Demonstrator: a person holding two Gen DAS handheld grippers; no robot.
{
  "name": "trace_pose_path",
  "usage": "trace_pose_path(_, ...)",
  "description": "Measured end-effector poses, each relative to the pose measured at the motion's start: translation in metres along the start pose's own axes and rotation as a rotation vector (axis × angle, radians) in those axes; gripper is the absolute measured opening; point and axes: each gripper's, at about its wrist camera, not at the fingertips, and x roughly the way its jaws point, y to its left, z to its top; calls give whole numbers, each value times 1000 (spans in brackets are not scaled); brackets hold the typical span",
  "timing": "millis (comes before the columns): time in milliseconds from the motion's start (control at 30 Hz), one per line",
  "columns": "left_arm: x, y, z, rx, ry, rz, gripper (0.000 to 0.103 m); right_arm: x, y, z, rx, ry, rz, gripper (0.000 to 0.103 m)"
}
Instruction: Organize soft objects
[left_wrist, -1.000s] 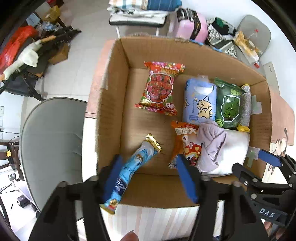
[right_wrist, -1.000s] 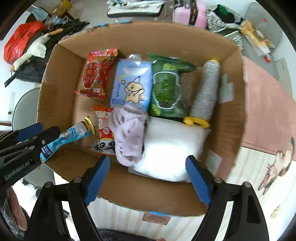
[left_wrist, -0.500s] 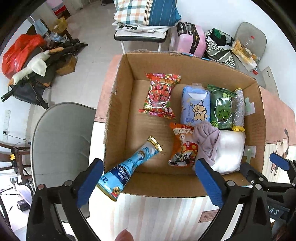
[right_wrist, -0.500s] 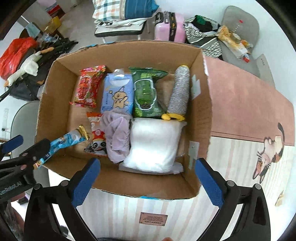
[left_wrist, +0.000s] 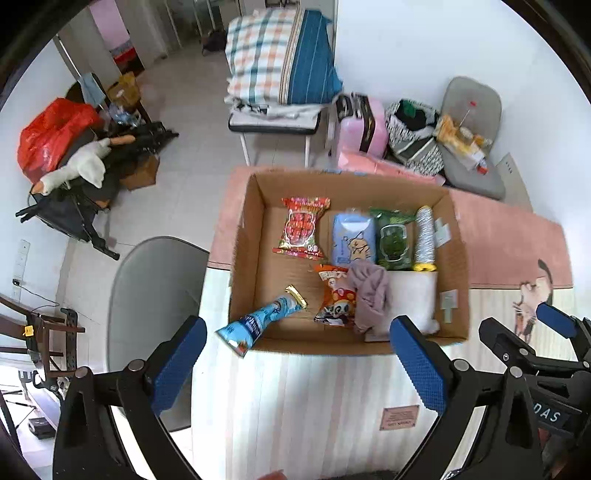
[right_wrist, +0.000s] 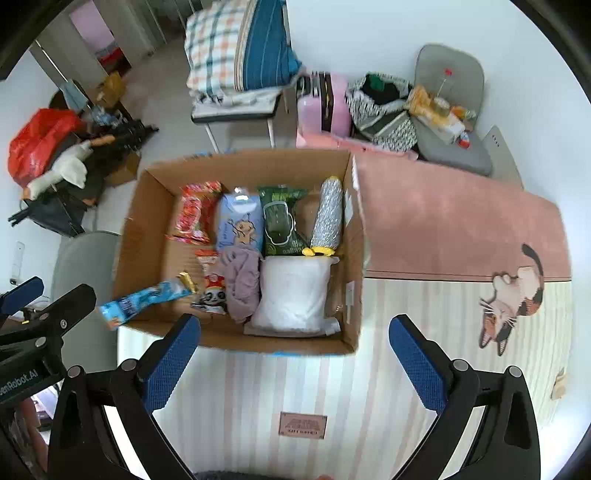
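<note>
left gripper (left_wrist: 295, 363) jaws apart, empty | right gripper (right_wrist: 295, 363) jaws apart, empty | blue snack pack (left_wrist: 260, 320) overhangs box (left_wrist: 243, 258) near-left corner | looks light, crinkly, slippery; pinch mid-body

One cardboard box (left_wrist: 251, 236), three snack packets (left_wrist: 303, 227), two wipe packs (left_wrist: 351, 240).

Over the last 1 s both grippers have pulled back and up from the cardboard box (left_wrist: 255, 221), which now sits well ahead of their tips. The left gripper (left_wrist: 295, 363) was closed around the blue snack tube (left_wrist: 260, 323) and has since let go, jaws now wide apart and empty. The tube now rests tilted over the box's near-left wall, tail hanging outside. The right gripper (right_wrist: 293, 360), open throughout, has backed off too
</note>
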Motion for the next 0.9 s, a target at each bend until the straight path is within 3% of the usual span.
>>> trace_pose_path(367,-102,-8,-36,21,-146,-6,102,-124,1,-42,-43,-180,-8,103)
trace_pose_path(733,-155,-5,-66,-15,-210,-19,102,-213,1,-83,-78,-288,-2,103)
trace_pose_path(900,-167,-4,-71,-31,-238,-13,102,-234,4,-93,-98,-316,-18,103)
